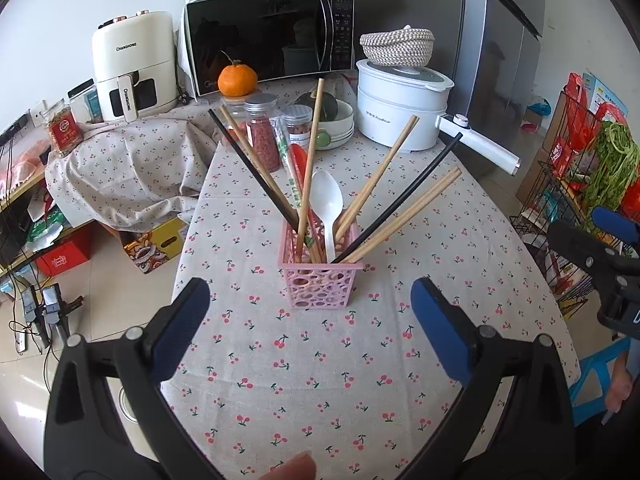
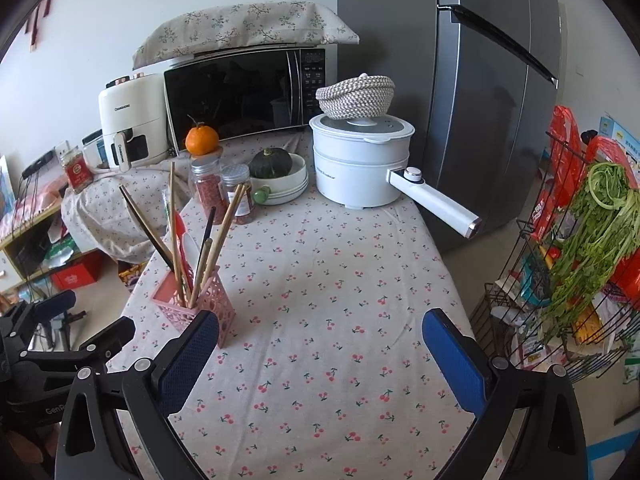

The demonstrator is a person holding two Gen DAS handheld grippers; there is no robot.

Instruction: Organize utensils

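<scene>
A pink perforated utensil holder [image 1: 319,285] stands upright on the cherry-print tablecloth [image 1: 320,380]. It holds several wooden chopsticks [image 1: 378,172], black chopsticks [image 1: 404,200], a white plastic spoon [image 1: 327,204], a wrapped chopstick pair and a red utensil [image 1: 299,160]. My left gripper [image 1: 310,312] is open and empty, just in front of the holder. My right gripper [image 2: 320,340] is open and empty; the holder [image 2: 196,300] stands by its left finger. In the left wrist view the right gripper [image 1: 612,256] shows at the right edge.
At the table's back stand a white electric pot [image 2: 360,164] with a long handle [image 2: 434,202], bowls with a green squash [image 2: 276,166], two spice jars [image 2: 224,192], an orange [image 2: 202,140], a microwave [image 2: 244,92] and an air fryer [image 2: 130,116]. A wire rack with greens [image 2: 588,248] stands right.
</scene>
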